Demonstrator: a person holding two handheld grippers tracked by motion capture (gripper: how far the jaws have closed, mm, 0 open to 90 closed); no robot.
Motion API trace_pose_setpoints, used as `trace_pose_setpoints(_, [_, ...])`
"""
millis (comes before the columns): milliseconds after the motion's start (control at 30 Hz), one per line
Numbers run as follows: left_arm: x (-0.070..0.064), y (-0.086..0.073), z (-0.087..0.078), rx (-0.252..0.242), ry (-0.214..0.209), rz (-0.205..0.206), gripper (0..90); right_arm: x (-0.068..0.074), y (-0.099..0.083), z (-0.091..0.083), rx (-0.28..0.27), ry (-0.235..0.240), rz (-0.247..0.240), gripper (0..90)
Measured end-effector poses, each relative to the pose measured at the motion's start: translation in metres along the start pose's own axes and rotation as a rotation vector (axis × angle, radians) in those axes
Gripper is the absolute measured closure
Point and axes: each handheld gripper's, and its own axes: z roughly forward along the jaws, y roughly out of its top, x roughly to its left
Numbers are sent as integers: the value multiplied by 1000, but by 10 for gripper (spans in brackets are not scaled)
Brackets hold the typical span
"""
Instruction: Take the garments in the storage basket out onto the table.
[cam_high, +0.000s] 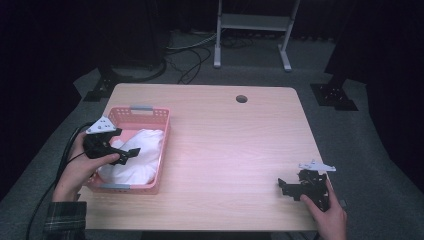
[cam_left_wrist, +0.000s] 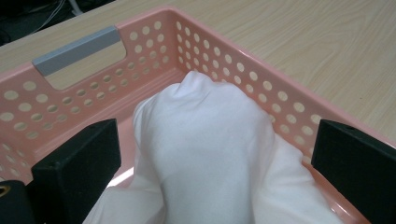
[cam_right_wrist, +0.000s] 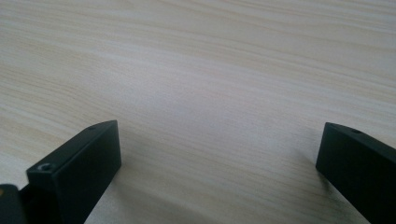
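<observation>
Cloth (cam_left_wrist: 210, 154) bunched white and soft inside the pink basket (cam_high: 162, 150), heaped in rounded folds against its near wall and rising about to its rim. Left gripper (cam_high: 131, 152) poised over that heap, jaws spread wide to either side of the cloth's highest fold, nothing pinched between them. Looks like the reaching step of a pick: jaws placed, grasp not yet made. Next move, by this reading: sink a little into the fold, close on a good thickness of fabric, lift straight up clear of the basket walls. Thin grip likely to slip, since smooth woven cloth slides and sags.

Basket of rigid plastic, rectangular, walls pierced with rows of round holes, a grey handle (cam_left_wrist: 77, 50) set into the far end wall. Table (cam_high: 235, 145) of pale wood-grain laminate, flat and matte, with a round cable hole well beyond the basket.

Right gripper (cam_high: 281, 186) well apart from the basket, low over bare table near the front edge, jaws also wide apart and holding nothing. Black, blocky, square-edged jaws on both grippers.
</observation>
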Motion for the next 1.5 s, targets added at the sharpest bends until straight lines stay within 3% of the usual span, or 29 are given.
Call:
trace_pose_setpoints(833, [-6,-4,27,103,7,13,10,0,0,0,0,0,0,0])
trace_pose_setpoints(1000, [-7,-5,35,140,21,-9,10,0,0,0,0,0,0,0])
trace_pose_setpoints(1233, [-4,-9,39,143,27,-37,10,0,0,0,0,0,1,0])
trace_pose_setpoints(1500, [-4,-12,45,169,30,-40,10,0,0,0,0,0,1,0])
